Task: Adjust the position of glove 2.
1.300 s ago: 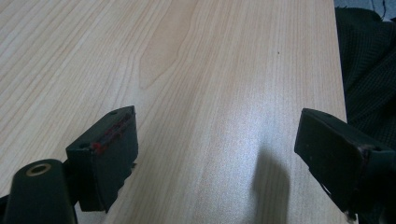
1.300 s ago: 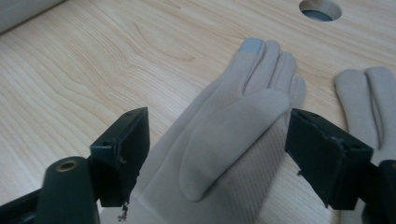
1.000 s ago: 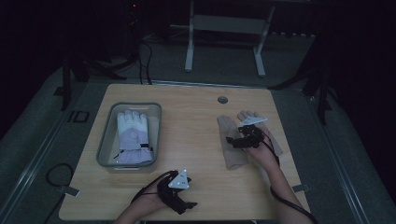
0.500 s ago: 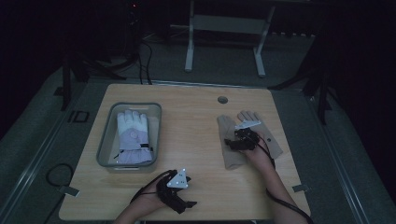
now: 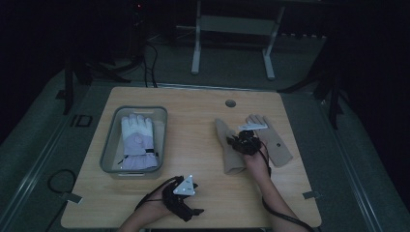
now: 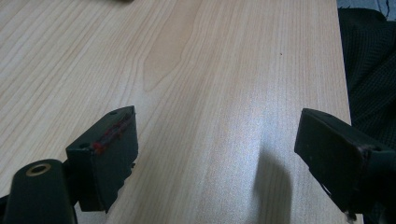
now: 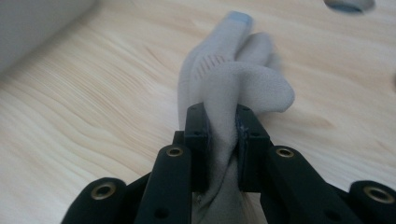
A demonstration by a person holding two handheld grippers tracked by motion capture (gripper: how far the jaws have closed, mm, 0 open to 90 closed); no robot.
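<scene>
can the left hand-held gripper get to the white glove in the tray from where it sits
Probably yes: the left hand-held gripper is open and holds nothing, and the white glove lies uncovered in the open tray just ahead.

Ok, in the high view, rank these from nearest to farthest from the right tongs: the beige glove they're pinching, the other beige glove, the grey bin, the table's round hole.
1. Pinched beige glove, in the right tongs.
2. Other beige glove, just to their right.
3. Round hole, toward the far edge.
4. Grey bin, across on the left.

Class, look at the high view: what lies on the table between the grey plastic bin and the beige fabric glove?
Only bare wooden tabletop separates the grey plastic bin from the beige fabric glove, in the high view.
</scene>
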